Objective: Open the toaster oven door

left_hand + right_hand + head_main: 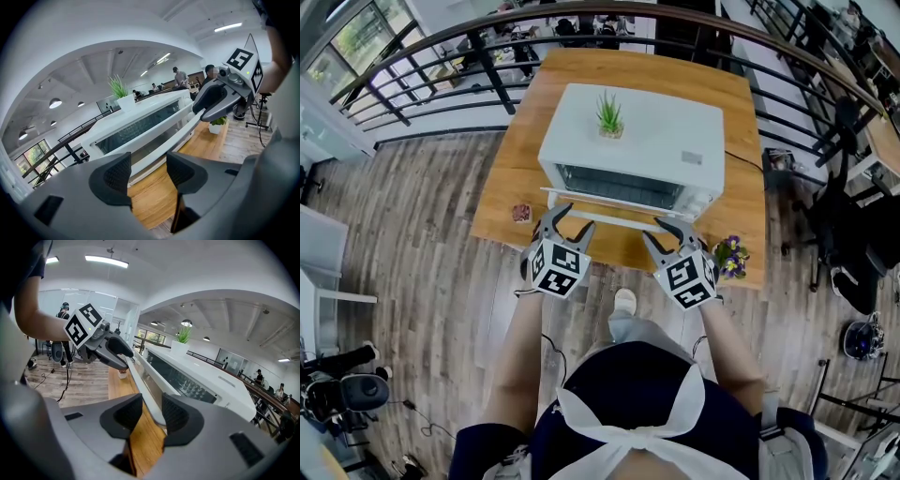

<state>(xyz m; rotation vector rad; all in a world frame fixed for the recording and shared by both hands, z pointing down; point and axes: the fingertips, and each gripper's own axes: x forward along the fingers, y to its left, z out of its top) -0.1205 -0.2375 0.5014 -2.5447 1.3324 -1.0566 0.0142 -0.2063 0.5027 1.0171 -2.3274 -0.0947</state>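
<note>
Hand-held grippers (pixel 567 218) (pixel 666 231) at handle (pixel 614 219), perhaps touching

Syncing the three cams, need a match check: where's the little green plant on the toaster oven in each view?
Head view: the plant is top centre, on the toaster oven roof.
Left gripper view: the plant is upper left of centre, on the oven's top.
Right gripper view: the plant is upper right of centre, on the oven's top.
Shared landmark: the white door handle, the long bar below the plant in all three.
</note>
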